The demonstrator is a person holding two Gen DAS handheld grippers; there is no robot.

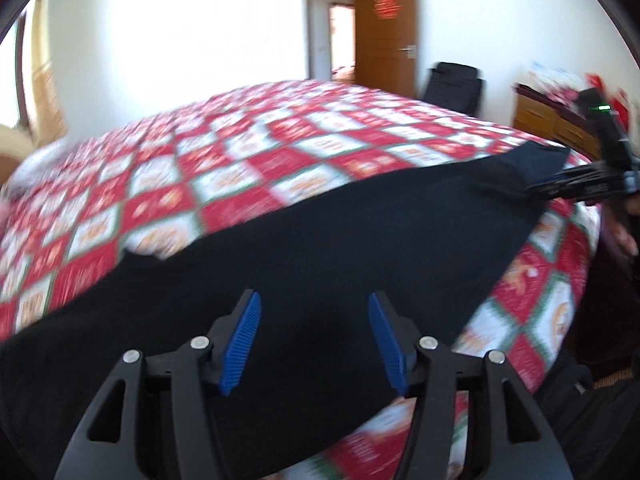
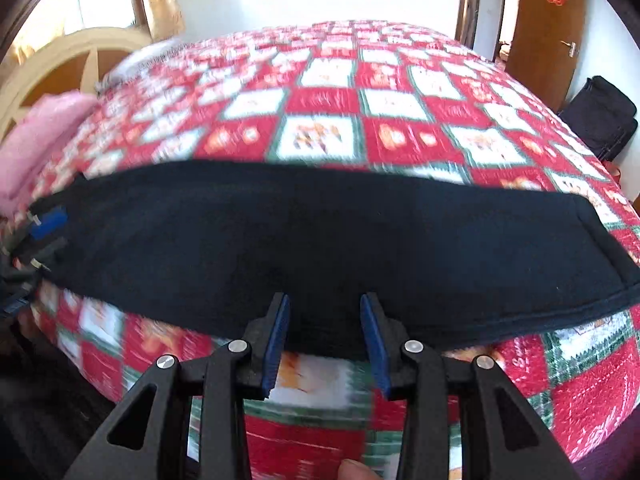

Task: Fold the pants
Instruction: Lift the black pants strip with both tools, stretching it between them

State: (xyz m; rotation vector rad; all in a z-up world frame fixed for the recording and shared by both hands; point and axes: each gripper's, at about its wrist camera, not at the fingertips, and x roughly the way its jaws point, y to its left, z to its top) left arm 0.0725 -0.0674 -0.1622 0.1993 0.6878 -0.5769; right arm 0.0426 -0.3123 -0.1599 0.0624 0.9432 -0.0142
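Observation:
The black pants (image 1: 328, 248) lie flat as a long band along the near edge of the bed; they also show in the right wrist view (image 2: 320, 236). My left gripper (image 1: 314, 312) is open, its blue pads over the cloth and holding nothing. My right gripper (image 2: 324, 312) is open at the pants' near edge, empty. The right gripper also shows in the left wrist view (image 1: 548, 190) at the pants' far right end. The left gripper shows in the right wrist view (image 2: 46, 236) at the pants' left end.
The bed carries a red, white and green checkered quilt (image 1: 248, 168), also in the right wrist view (image 2: 360, 100). A pink pillow (image 2: 36, 140) and wooden headboard (image 2: 60, 60) are at the left. A black chair (image 1: 452, 86), brown door (image 1: 384, 32) and wooden dresser (image 1: 552, 124) stand beyond.

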